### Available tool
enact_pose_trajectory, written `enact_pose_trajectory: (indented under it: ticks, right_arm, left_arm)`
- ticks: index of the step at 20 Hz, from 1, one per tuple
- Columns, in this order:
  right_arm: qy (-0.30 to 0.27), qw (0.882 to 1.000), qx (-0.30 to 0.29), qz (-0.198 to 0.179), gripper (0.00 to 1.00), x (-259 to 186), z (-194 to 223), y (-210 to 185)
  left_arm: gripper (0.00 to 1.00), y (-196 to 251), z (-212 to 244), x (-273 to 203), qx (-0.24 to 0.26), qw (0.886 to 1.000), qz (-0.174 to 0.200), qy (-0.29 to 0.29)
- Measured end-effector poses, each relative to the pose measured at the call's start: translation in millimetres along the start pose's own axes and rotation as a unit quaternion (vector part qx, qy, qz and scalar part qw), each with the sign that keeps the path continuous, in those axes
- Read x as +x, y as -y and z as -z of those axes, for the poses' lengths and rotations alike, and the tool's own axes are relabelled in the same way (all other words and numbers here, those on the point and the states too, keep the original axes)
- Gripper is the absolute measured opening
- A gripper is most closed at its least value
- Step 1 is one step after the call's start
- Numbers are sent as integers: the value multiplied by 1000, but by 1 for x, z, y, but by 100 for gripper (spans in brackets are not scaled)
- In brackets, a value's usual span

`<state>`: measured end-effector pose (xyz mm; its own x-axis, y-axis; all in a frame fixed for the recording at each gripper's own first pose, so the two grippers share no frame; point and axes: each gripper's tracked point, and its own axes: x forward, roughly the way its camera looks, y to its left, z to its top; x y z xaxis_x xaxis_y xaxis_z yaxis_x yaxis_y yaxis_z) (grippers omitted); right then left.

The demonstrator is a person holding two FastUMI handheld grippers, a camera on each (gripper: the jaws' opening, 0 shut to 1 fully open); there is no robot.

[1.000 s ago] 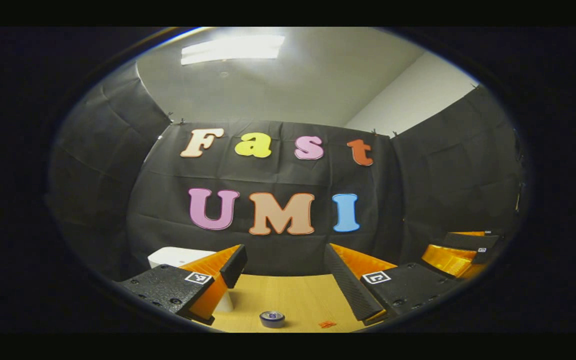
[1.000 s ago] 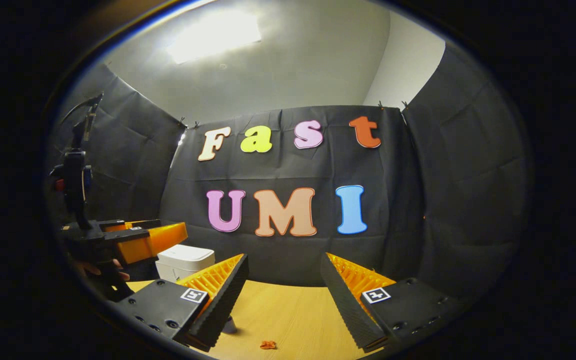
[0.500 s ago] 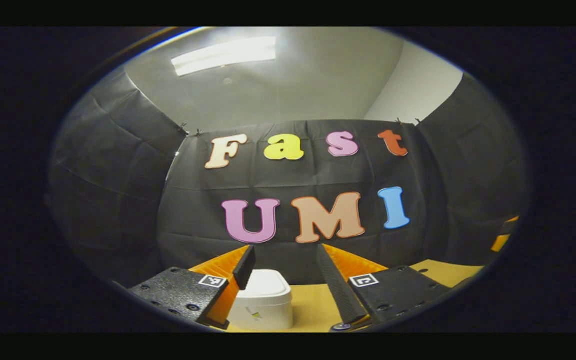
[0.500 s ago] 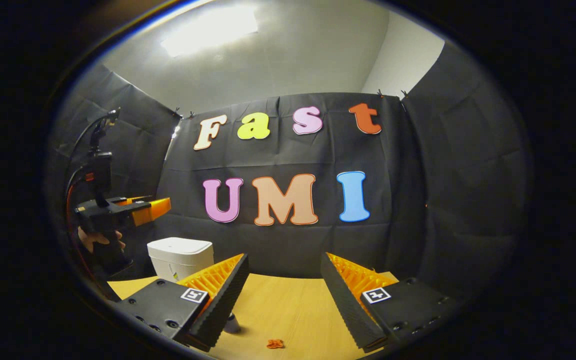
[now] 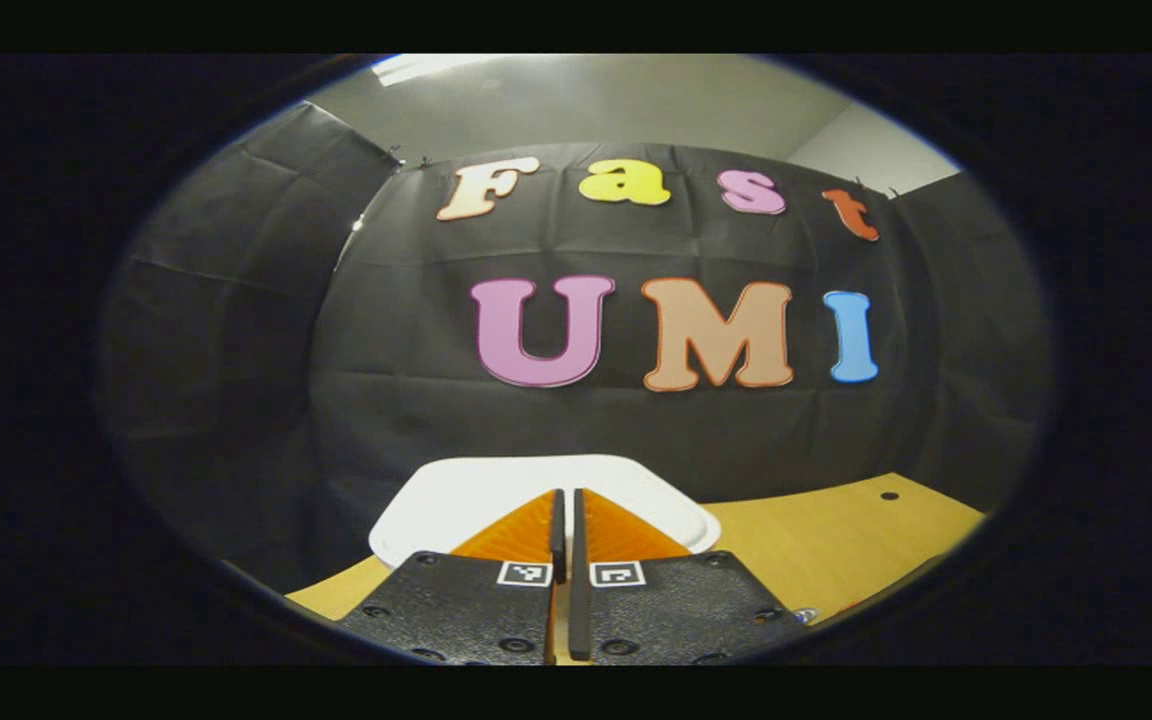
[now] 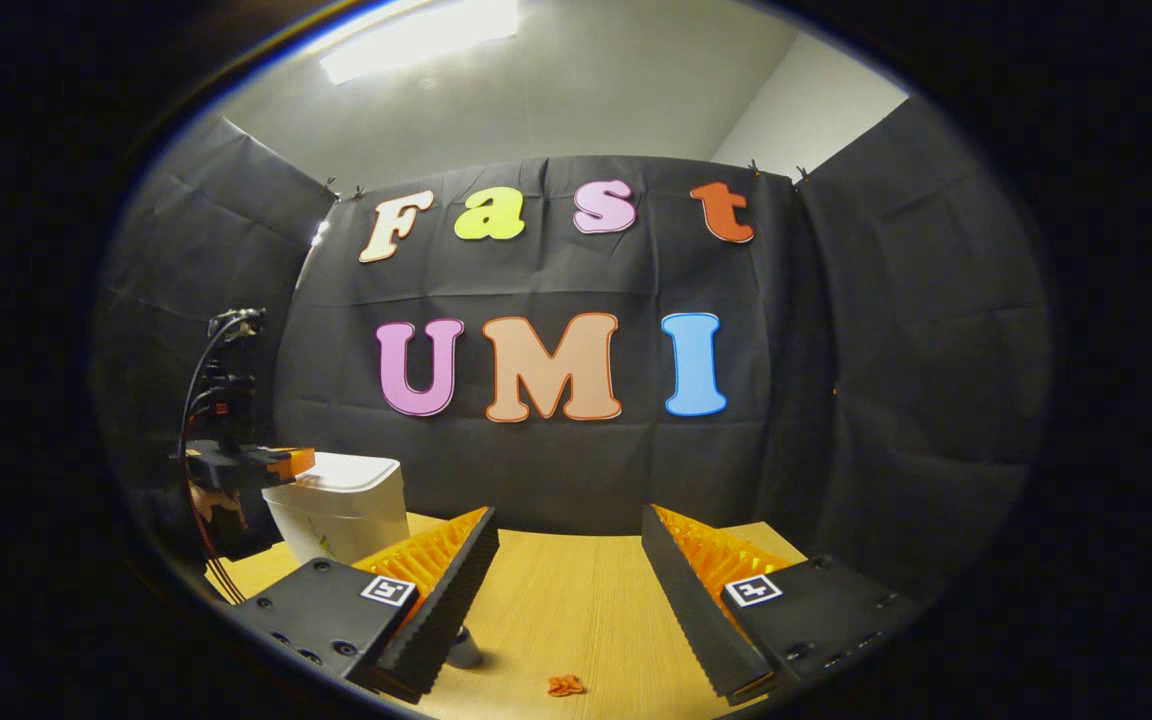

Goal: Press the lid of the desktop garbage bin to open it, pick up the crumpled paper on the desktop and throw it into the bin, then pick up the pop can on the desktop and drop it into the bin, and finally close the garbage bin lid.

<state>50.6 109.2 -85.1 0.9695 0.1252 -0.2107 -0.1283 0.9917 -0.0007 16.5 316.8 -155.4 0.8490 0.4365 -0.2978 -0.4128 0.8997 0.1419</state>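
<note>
The white desktop bin (image 6: 336, 515) stands at the table's far left with its lid down. My left gripper (image 5: 564, 493) is shut with nothing between its fingers, right over the white lid (image 5: 446, 500). In the right gripper view the left gripper (image 6: 288, 462) sits at the lid's near edge; whether it touches the lid I cannot tell. My right gripper (image 6: 568, 518) is open and empty above the table. A small orange crumpled paper (image 6: 566, 685) lies below it. The pop can (image 6: 463, 652) shows partly behind the right gripper's left finger.
The wooden table (image 6: 576, 600) runs back to the black cloth wall. A hand (image 6: 208, 500) holds the left gripper, with cables rising from it. A small hole (image 5: 882, 495) marks the table to the right of the bin.
My left gripper went from open to shut, swung left and came down over the bin lid. My right gripper stayed open and tilted down a little.
</note>
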Motion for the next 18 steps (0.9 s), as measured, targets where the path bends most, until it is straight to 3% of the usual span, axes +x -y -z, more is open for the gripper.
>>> enact_pose_trajectory:
  ticks: [1, 3, 6, 9, 13, 16, 18]
  right_arm:
    - [-4, 1000, -5, -1, 96, 0, 3, -4]
    - [-10, 1000, -22, -1, 96, 2, 5, -9]
    - [-7, 999, -34, -11, 96, 3, 3, -14]
    - [-8, 999, -36, -23, 96, 8, 9, -14]
    - [-36, 998, -19, -45, 96, 22, 39, -13]
    - [-84, 994, -17, -65, 96, 33, 86, -9]
    - [-125, 989, -20, -76, 96, 41, 125, -7]
  left_arm:
    - [0, 0, 12, -1, 13, 1000, -1, -21]
    - [0, -2, -2, -2, 35, 999, 1, 23]
    - [0, -3, 5, 1, -14, 1000, -4, 12]
    - [0, 4, -29, -8, -39, 998, 4, 42]
    - [55, 22, -88, -47, -28, 993, 19, 110]
    - [93, 42, -112, -91, -4, 989, 36, 143]
    - [94, 57, -115, -117, 2, 988, 46, 149]
